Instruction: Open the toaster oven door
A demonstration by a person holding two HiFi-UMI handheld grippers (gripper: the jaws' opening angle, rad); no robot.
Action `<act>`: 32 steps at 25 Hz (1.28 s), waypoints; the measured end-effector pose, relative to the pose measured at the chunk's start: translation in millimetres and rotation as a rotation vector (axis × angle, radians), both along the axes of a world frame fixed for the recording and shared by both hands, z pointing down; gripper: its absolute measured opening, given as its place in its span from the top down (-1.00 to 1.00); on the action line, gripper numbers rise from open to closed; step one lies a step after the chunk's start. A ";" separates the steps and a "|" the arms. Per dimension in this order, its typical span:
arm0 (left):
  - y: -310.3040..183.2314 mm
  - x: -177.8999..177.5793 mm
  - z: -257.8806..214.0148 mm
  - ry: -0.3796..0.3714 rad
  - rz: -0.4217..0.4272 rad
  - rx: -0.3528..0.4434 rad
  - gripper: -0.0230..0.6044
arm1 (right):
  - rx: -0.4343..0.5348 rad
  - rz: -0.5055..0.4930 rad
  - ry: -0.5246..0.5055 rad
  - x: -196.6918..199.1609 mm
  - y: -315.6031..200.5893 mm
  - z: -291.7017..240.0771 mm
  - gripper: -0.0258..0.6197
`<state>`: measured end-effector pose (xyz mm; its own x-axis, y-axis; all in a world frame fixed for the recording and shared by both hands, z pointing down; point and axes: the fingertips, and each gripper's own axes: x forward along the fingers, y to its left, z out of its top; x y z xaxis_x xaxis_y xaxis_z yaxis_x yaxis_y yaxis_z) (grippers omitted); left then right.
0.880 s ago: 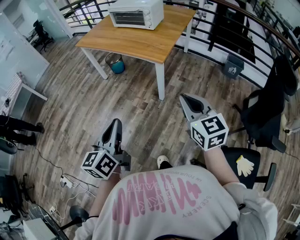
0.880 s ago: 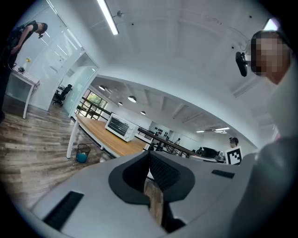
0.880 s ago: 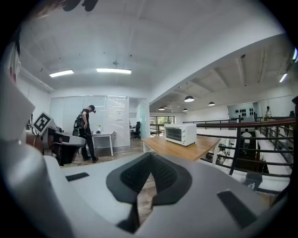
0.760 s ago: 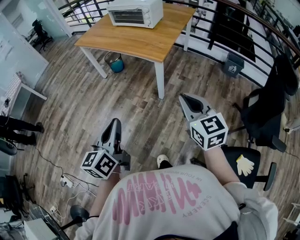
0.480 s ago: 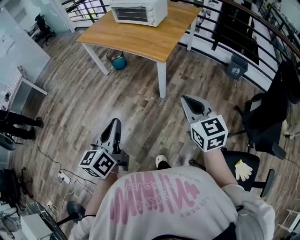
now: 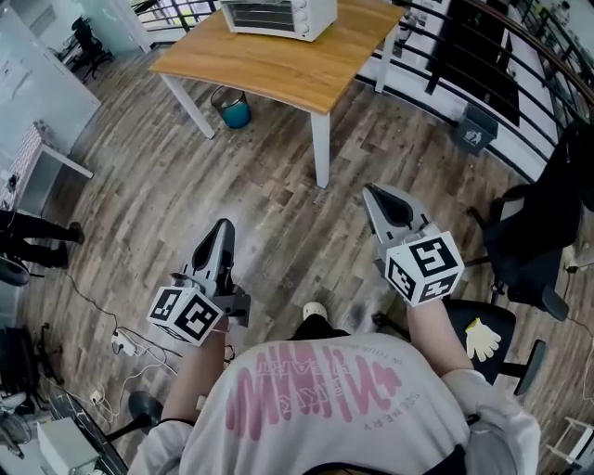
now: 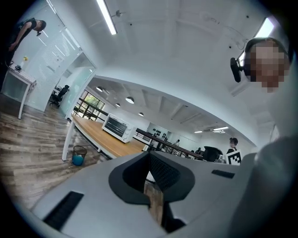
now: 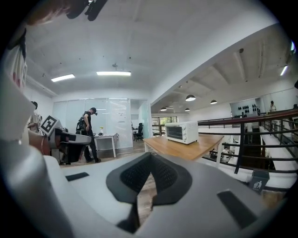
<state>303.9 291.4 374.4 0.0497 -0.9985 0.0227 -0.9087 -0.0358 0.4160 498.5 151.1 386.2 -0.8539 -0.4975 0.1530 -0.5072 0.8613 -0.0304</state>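
Observation:
A white toaster oven (image 6: pixel 278 16) with its door closed stands at the far end of a wooden table (image 6: pixel 278 65); it also shows small in the left gripper view (image 7: pixel 118 127) and the right gripper view (image 8: pixel 182 131). Both grippers hang over the floor, well short of the table. My left gripper (image 6: pixel 221 232) is shut with nothing between its tips. My right gripper (image 6: pixel 373 195) is shut and empty too. In each gripper view the dark pads (image 7: pixel 160 171) (image 8: pixel 142 172) meet at the tips.
A blue waste bin (image 6: pixel 233 109) sits under the table. Black railing (image 6: pixel 483 56) runs behind and to the right. A black office chair (image 6: pixel 529 250) and a seat with a white glove (image 6: pixel 483 339) stand at my right. Cables (image 6: pixel 130 348) lie at lower left. A person (image 8: pixel 89 135) stands far off.
The view has shifted forward: the table and oven sit higher in the frame. Both grippers keep their pose, the left one drifted slightly lower and left.

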 end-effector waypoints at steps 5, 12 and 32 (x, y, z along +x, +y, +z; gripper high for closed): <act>11.9 11.6 -3.1 -0.030 -0.055 0.025 0.86 | 0.045 0.010 0.015 16.3 16.4 -8.5 0.89; 36.0 29.2 -16.6 -0.028 -0.077 0.029 0.86 | 0.032 -0.006 0.014 21.1 30.1 -21.7 0.89; -62.4 -14.5 -14.5 0.025 -0.054 0.031 0.86 | -0.065 -0.041 0.018 -36.8 -73.7 -18.5 0.89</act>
<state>289.4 229.0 359.9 -0.0038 -1.0000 -0.0086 -0.8991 -0.0003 0.4377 461.7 77.4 367.7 -0.8703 -0.4503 0.1996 -0.4722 0.8780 -0.0783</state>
